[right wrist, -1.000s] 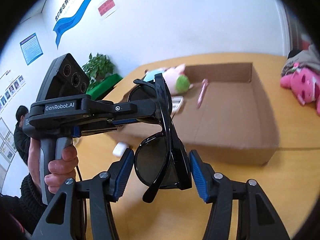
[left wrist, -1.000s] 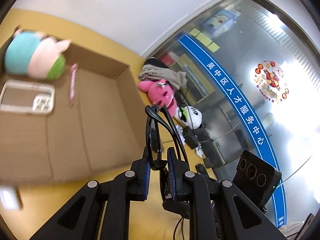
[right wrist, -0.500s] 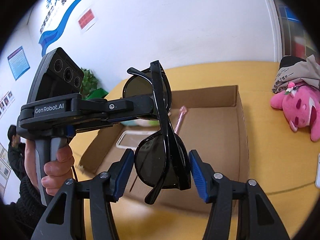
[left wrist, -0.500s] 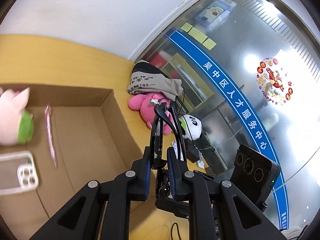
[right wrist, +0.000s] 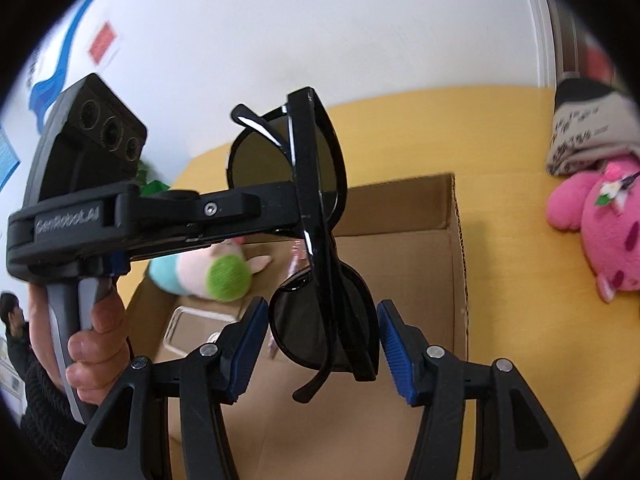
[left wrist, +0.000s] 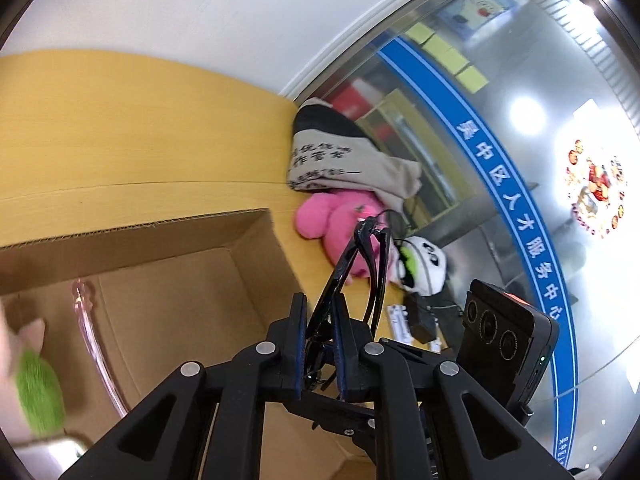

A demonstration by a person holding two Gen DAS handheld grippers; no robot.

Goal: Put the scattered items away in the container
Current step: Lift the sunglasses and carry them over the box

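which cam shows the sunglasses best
The right wrist view: the sunglasses fill the centre, both dark lenses and the folded arms visible, hanging between the open right gripper fingers. The left wrist view shows them edge-on, a thin black frame clamped in the shut left gripper, lenses hardly visible.

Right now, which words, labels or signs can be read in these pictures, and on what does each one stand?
"GenRobot.AI", slightly blurred: white lettering on the left gripper.
"吴中区人才服务中心": on the blue band across the glass wall.
Black print on the grey cloth: too blurred to read.
Text on the round sticker and the wall posters: too small or blurred to read.
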